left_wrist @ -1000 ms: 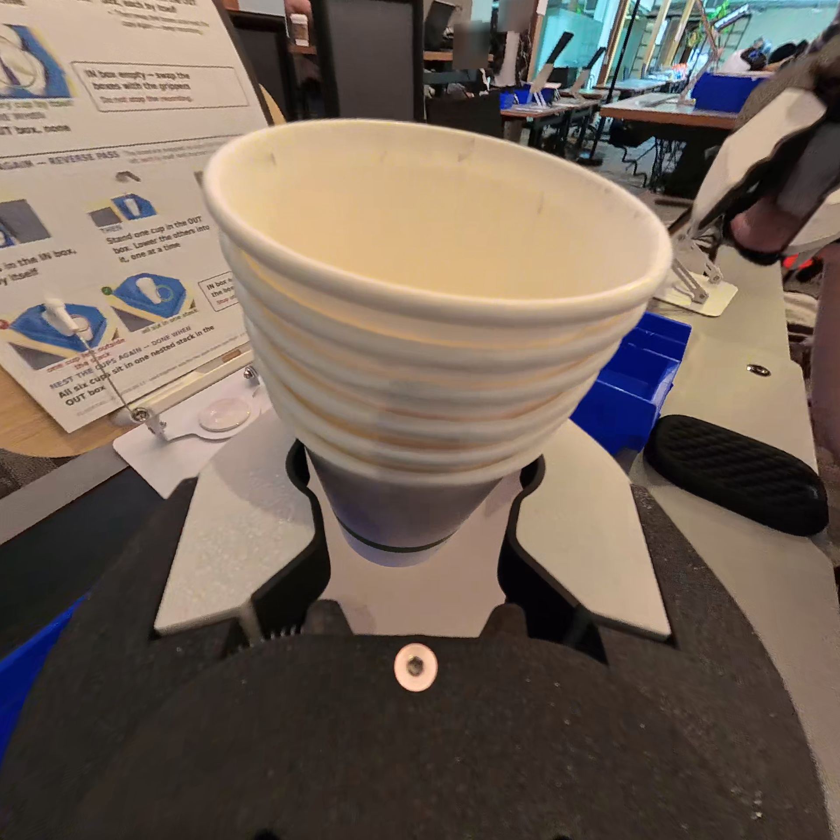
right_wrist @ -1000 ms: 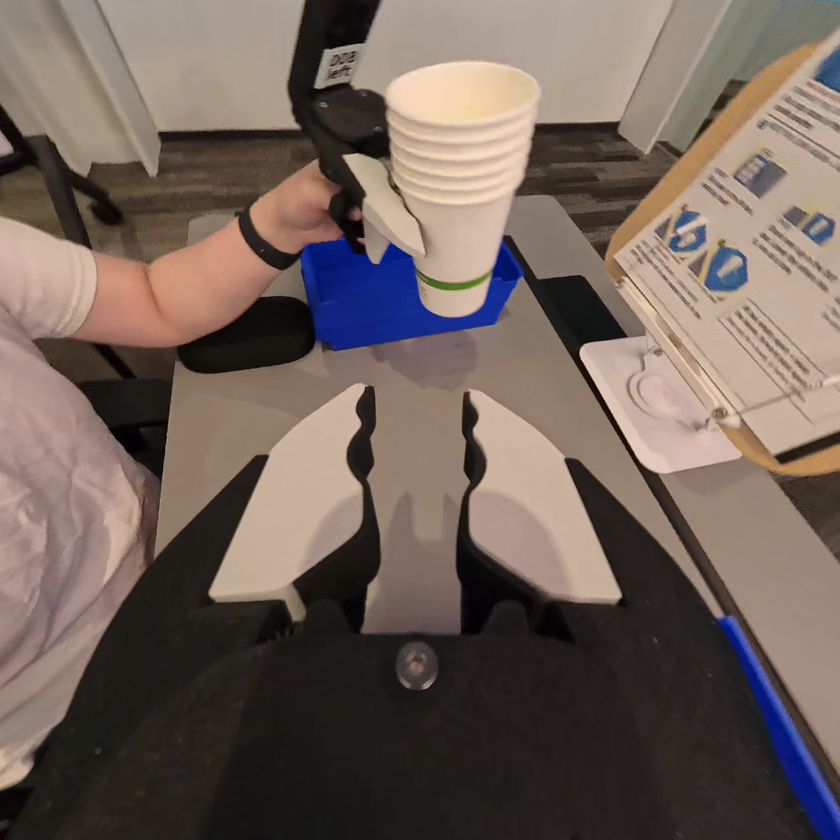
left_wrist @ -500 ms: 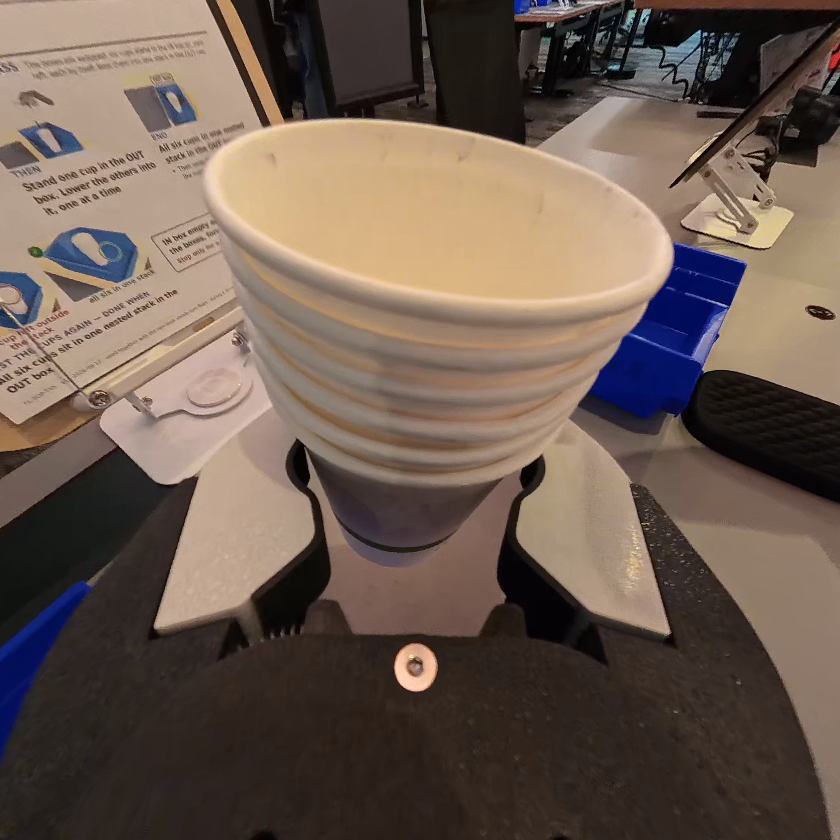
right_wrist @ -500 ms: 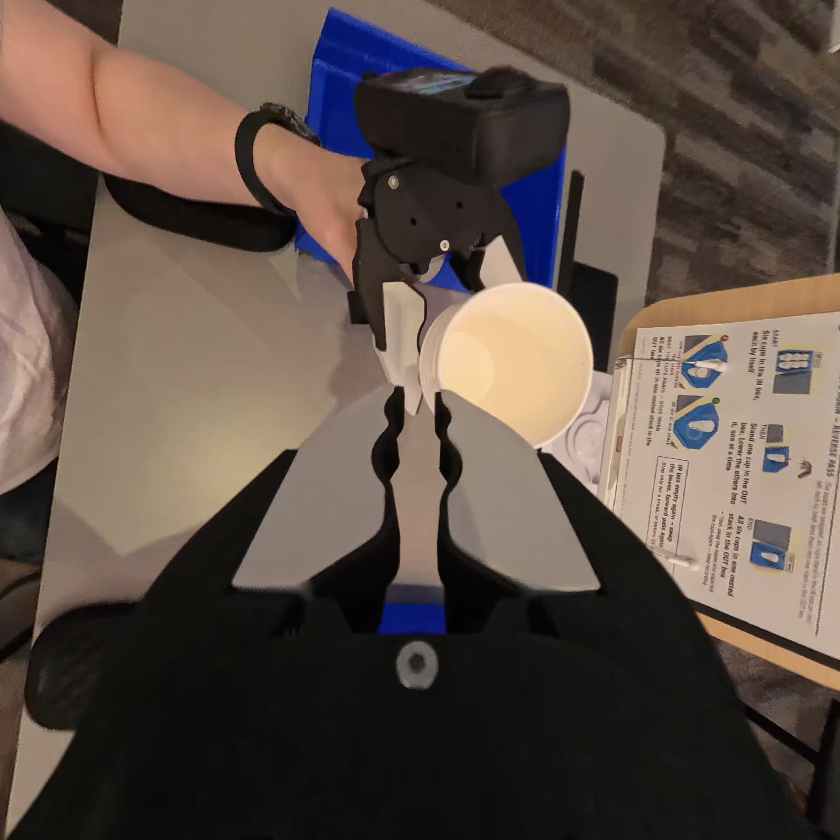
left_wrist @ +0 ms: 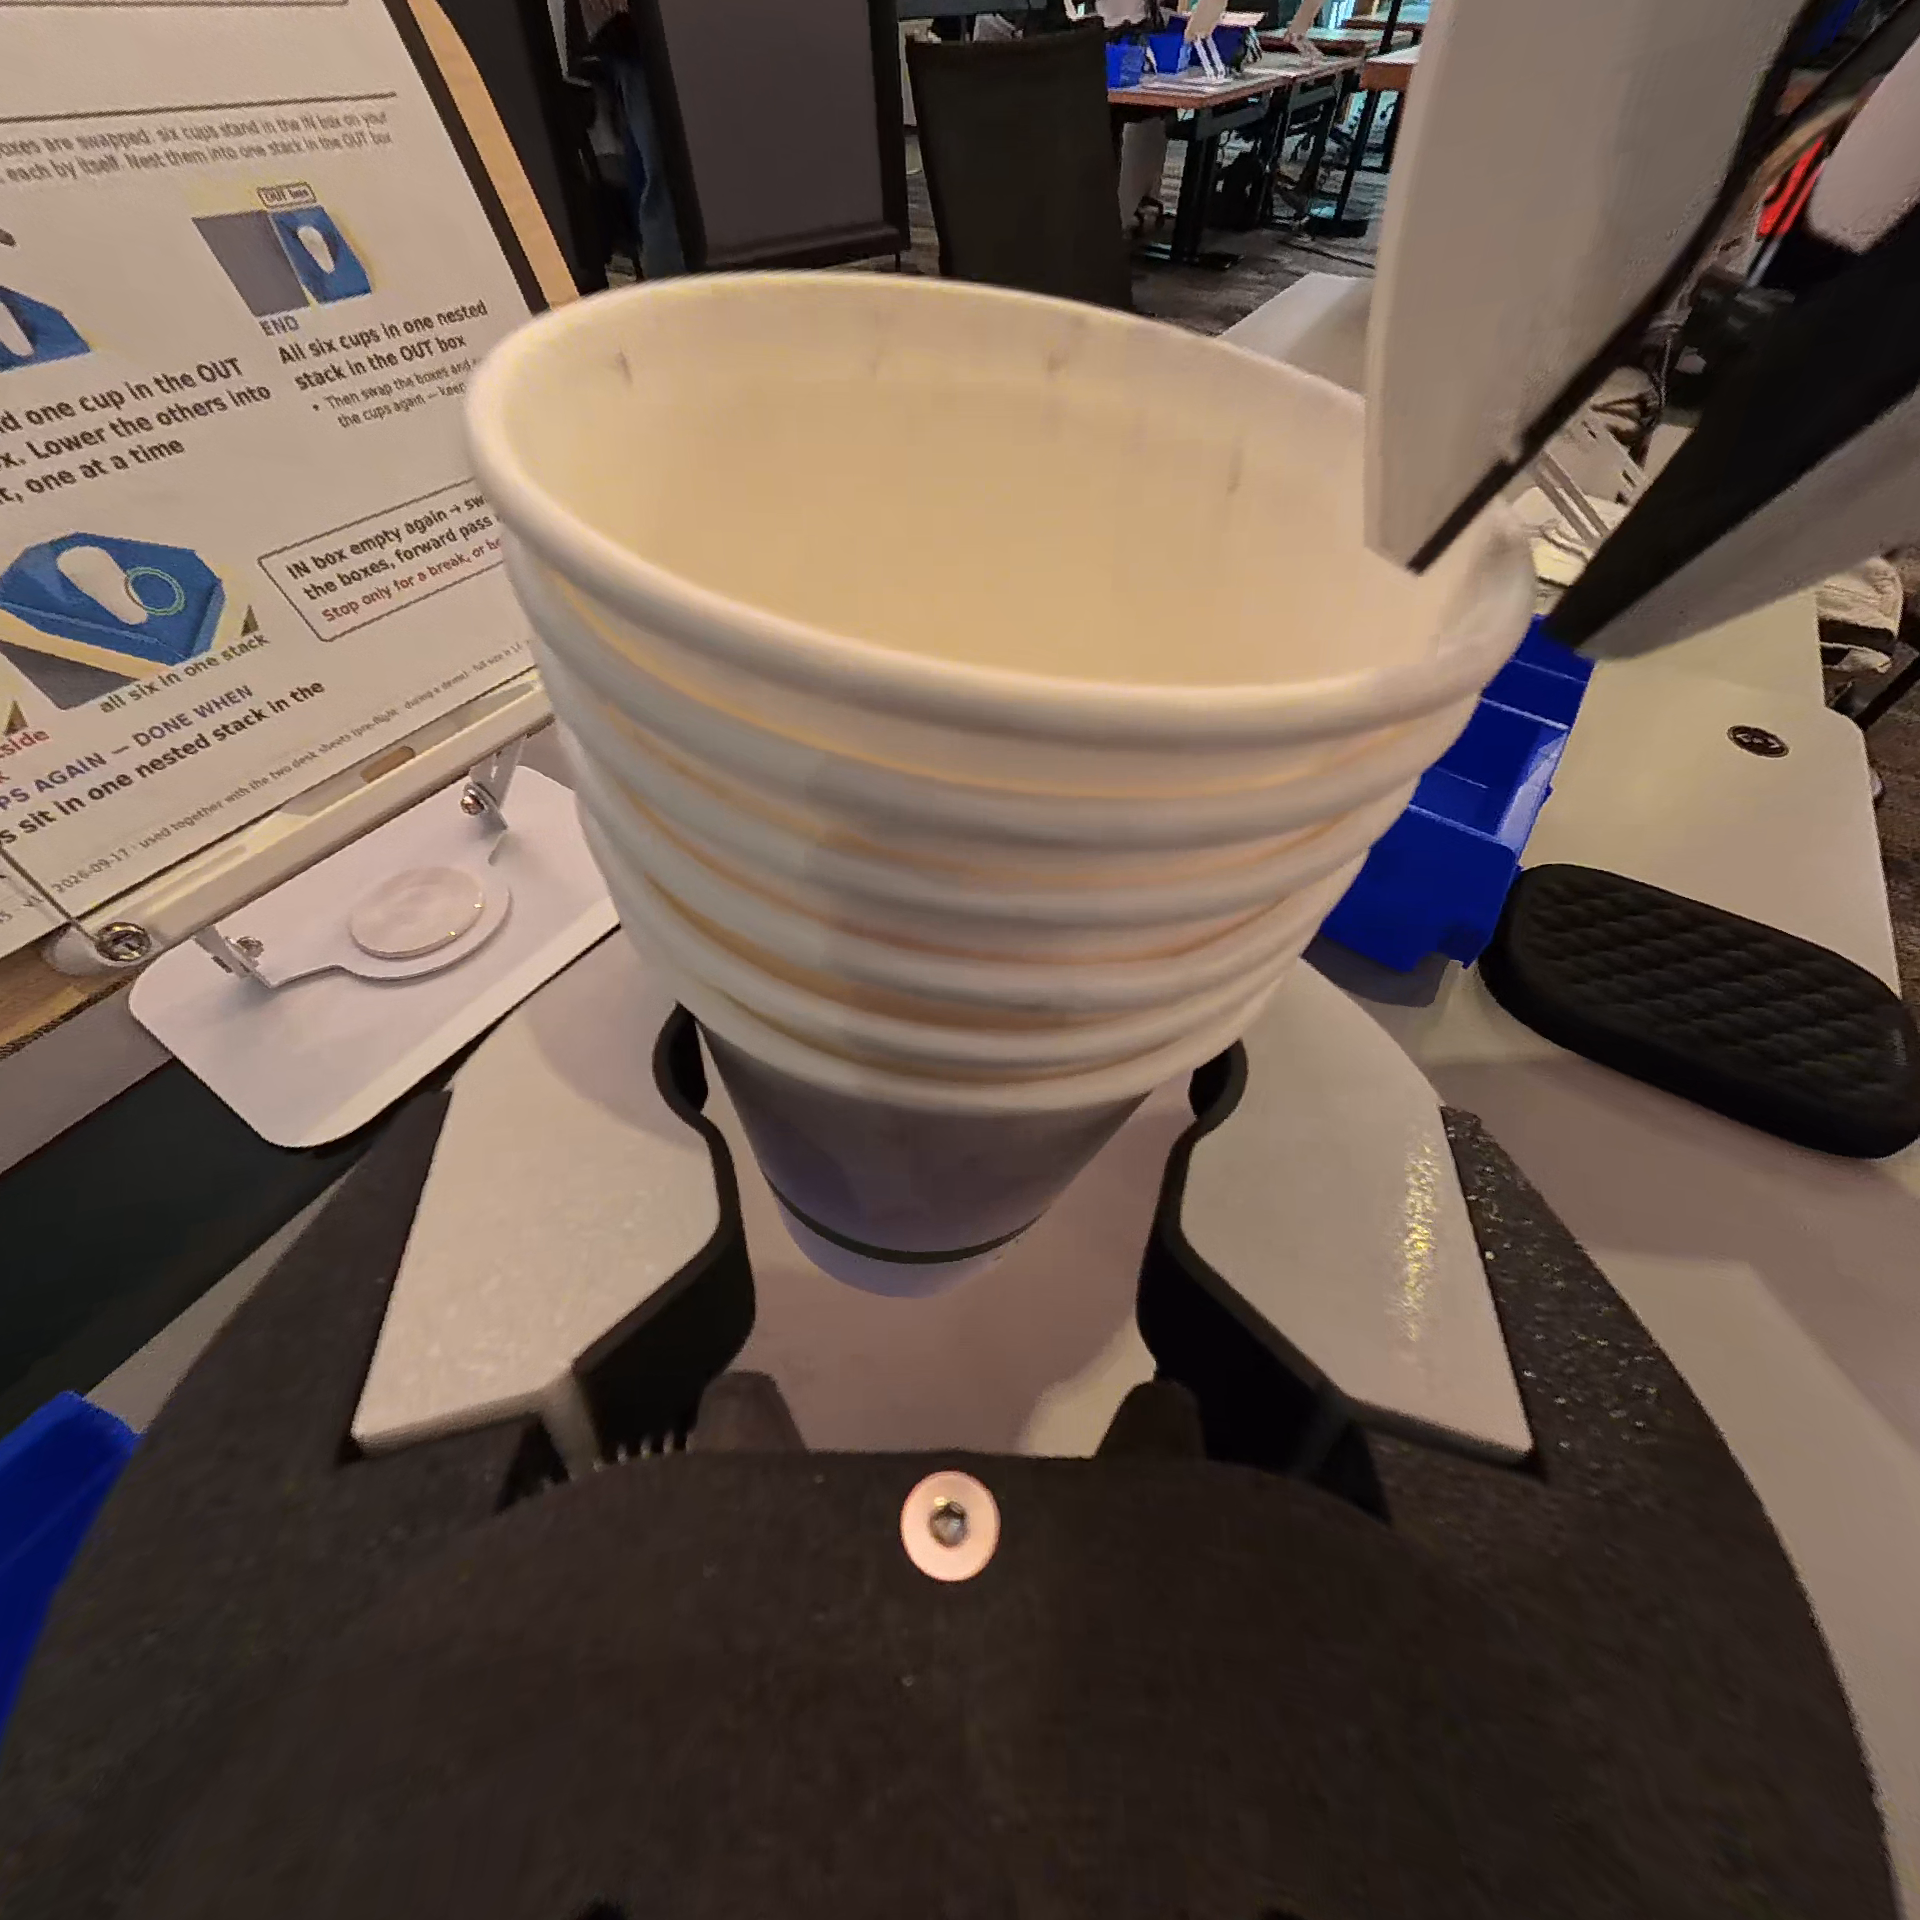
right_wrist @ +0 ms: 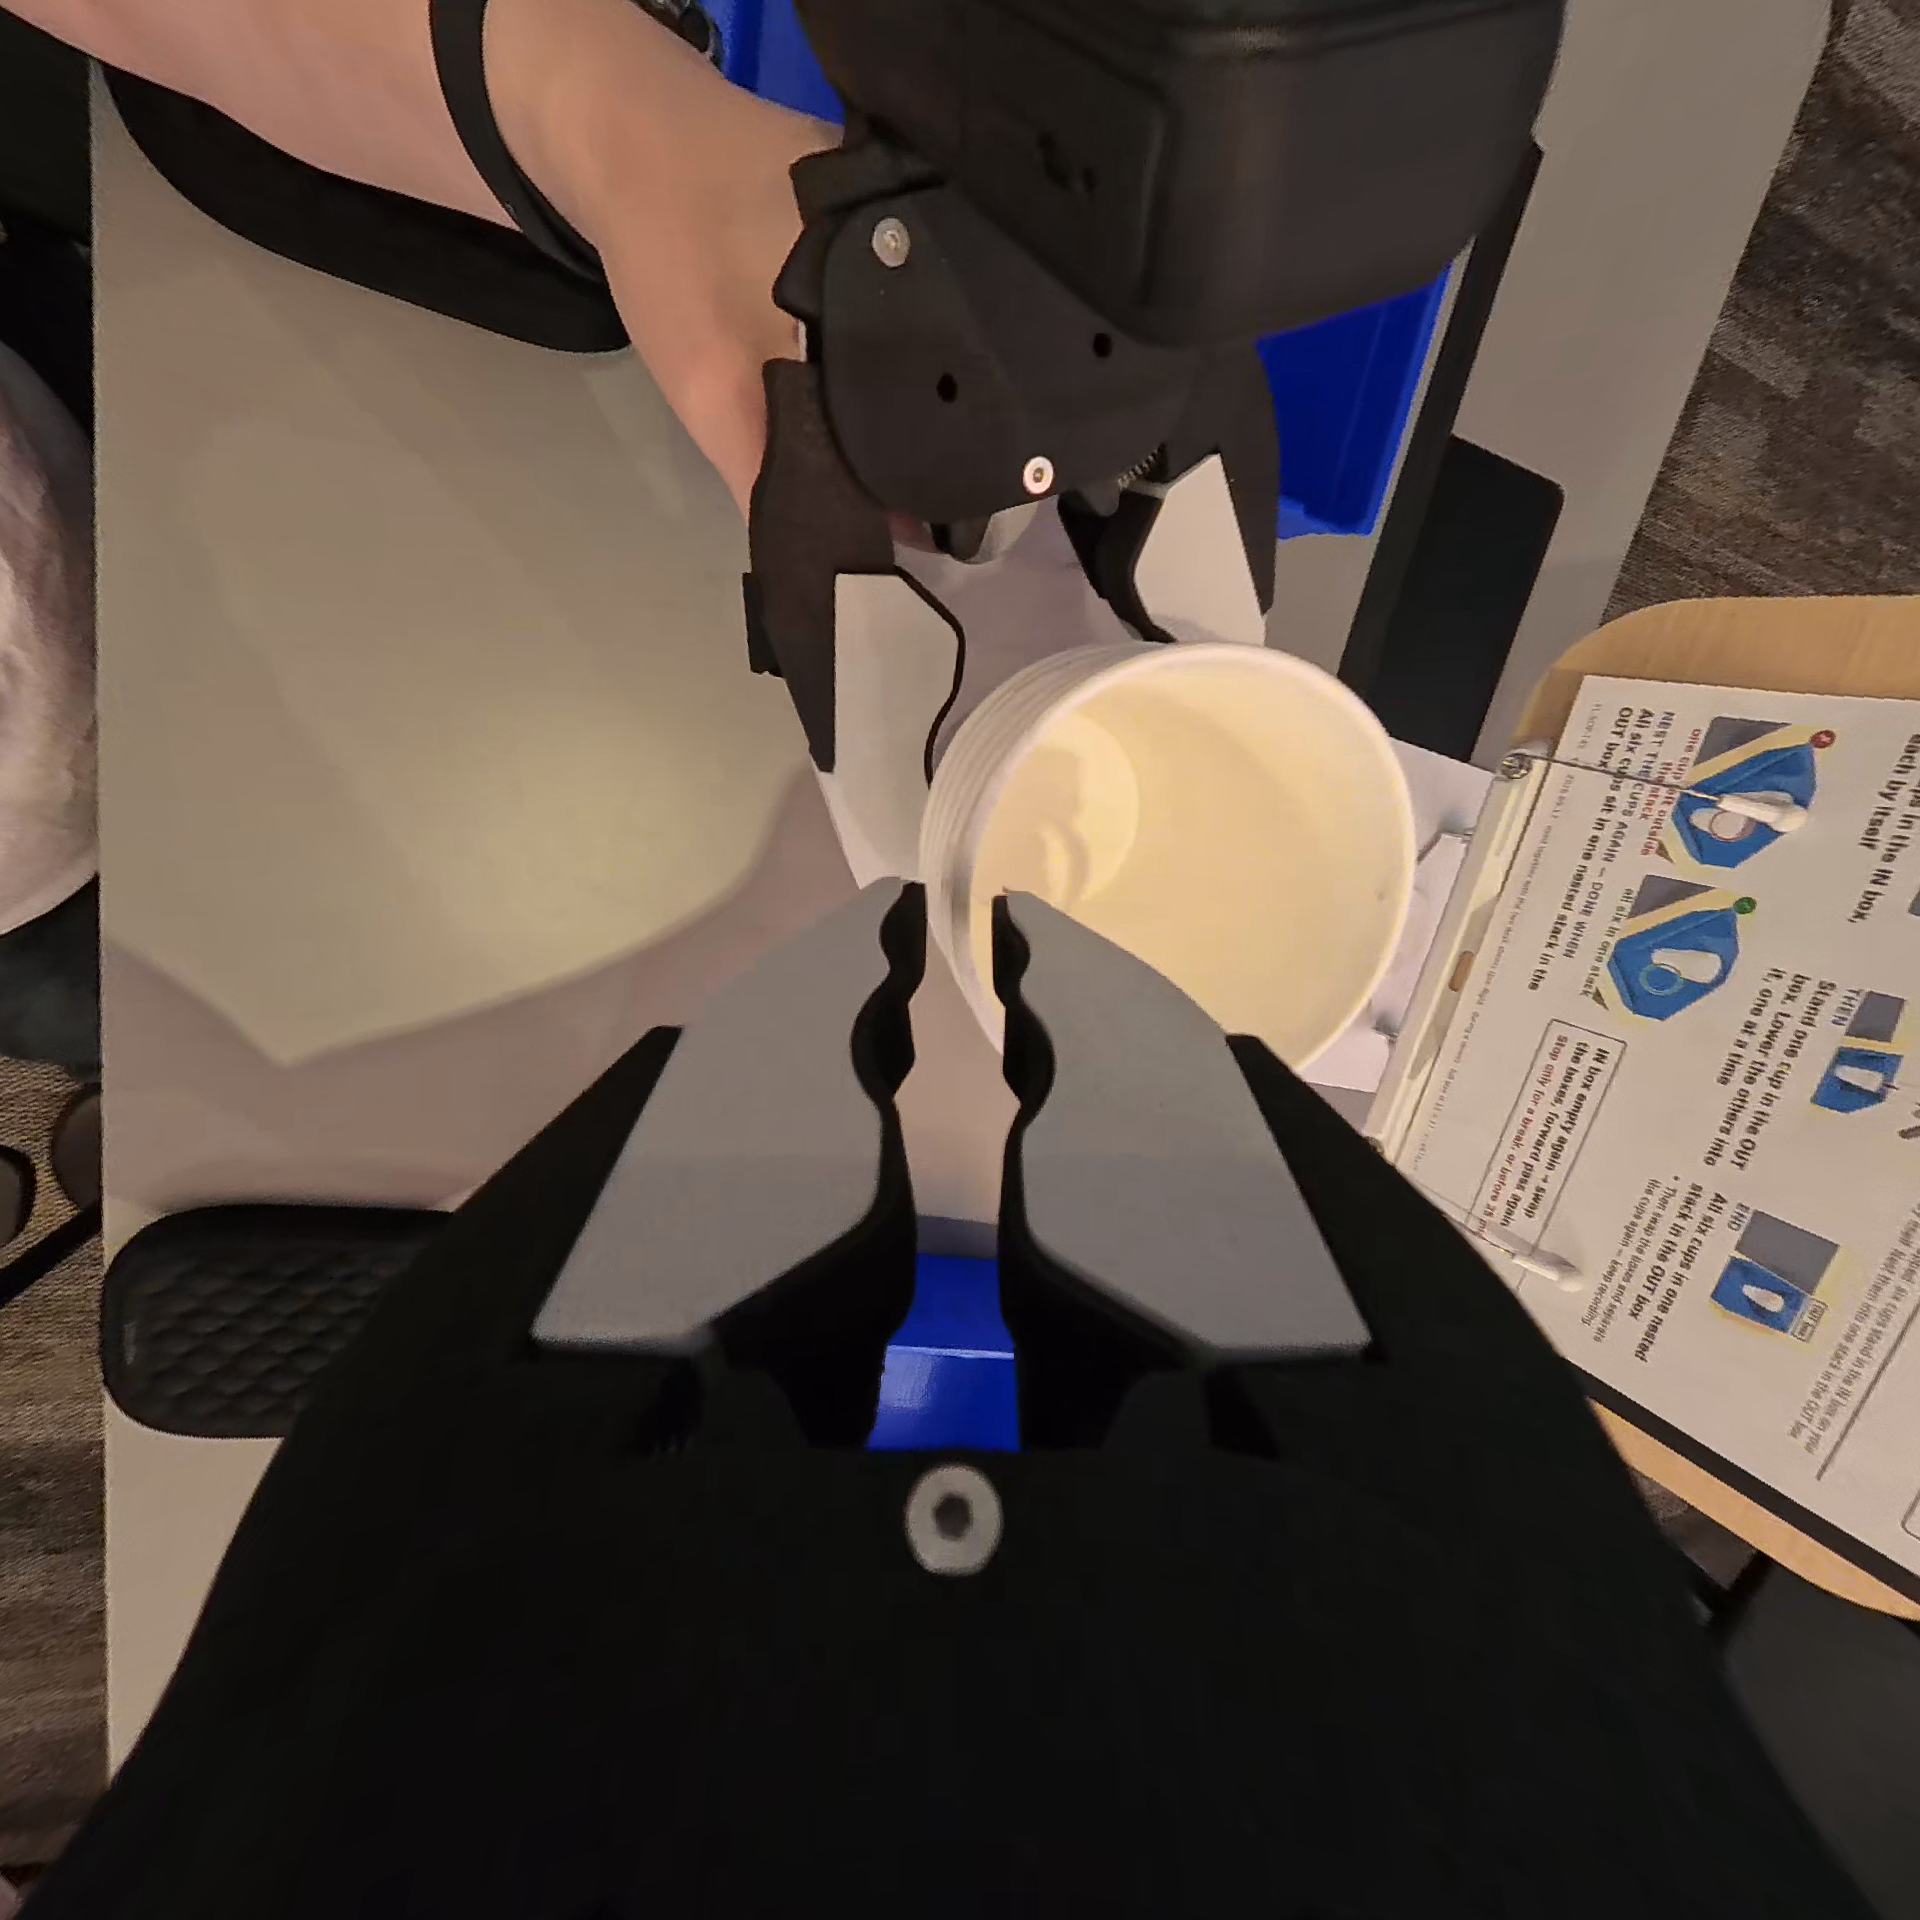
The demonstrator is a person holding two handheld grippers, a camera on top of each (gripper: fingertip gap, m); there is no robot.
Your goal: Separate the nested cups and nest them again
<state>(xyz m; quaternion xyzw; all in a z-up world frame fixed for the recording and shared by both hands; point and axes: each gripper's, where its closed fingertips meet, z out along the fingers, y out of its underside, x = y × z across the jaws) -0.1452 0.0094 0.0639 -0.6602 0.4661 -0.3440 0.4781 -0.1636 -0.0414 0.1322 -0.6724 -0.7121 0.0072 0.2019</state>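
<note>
Clamped on both flanks of the lowest cup, the left gripper holds the stack of nested cups upright and off the grey table, its jaws spread only as wide as the cup wall between them. Left of the stack in the left wrist view stands the instruction sheet on its white stand; to the right lie a blue bin and a black ribbed pad. Only the right wrist view looks down into the top cup and shows the person's hand, wrist band on, gripping the left tool's black body from the left. That view also shows the right gripper tilted steeply downward, its jaws narrowly parted astride the top cup's rim, one finger inside, one outside; whether they pinch the rim cannot be told. From the left wrist view these fingers enter blurred at upper right, cut off by the frame. A second blue bin peeks between the right jaws, mostly hidden.
</note>
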